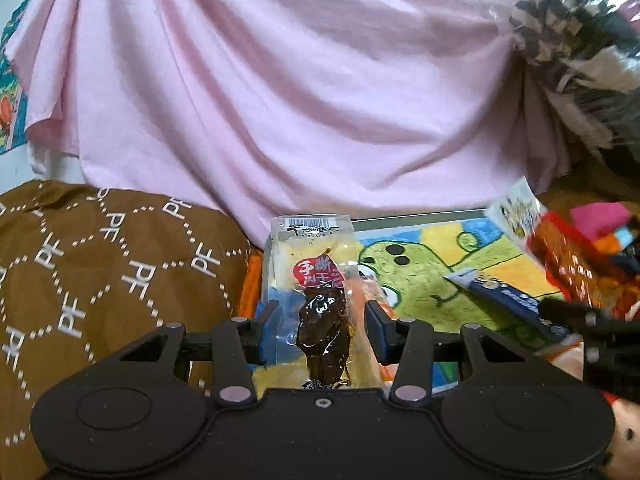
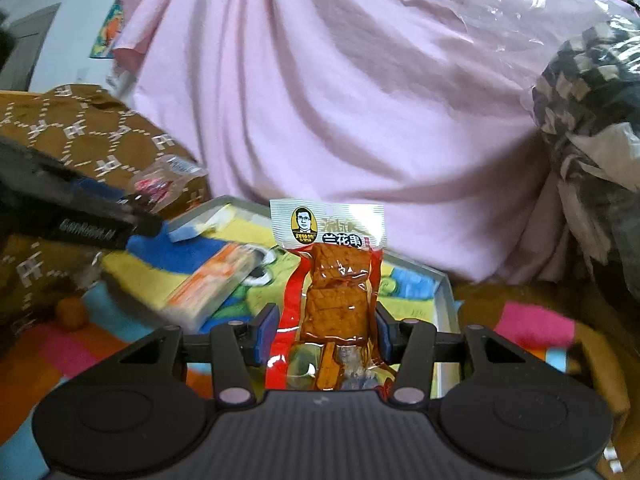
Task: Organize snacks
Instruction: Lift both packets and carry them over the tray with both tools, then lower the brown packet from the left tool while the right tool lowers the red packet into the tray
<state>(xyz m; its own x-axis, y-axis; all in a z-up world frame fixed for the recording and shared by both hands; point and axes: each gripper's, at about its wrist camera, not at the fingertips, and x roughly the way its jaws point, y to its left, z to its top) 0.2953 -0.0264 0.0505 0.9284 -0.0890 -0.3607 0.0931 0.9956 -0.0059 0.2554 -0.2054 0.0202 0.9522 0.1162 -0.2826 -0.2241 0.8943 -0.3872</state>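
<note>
We carry one snack in each gripper. Our left gripper (image 1: pixel 320 320) pinches a clear packet of dark dried meat (image 1: pixel 320 300), its long axis running straight out along the fingers, upright before the lens. Our right gripper (image 2: pixel 326 330) pinches a red tofu-skewer packet (image 2: pixel 330 280) the same way, top edge pointing away from us.

Both packets hang above the shallow tray (image 2: pixel 444 300) with the green dinosaur picture on its floor. The tray lies ahead of and below both grippers; from the left it sits slightly rightward, from the right slightly leftward, so we judge neither hand clearly nearer.

Inside the tray we see an orange-and-white packet (image 2: pixel 212 280) lying flat toward its left part; a small pale-blue piece (image 2: pixel 184 232) lies at the far-left corner. A pink cloth (image 1: pixel 300 80) hangs behind it.
</note>
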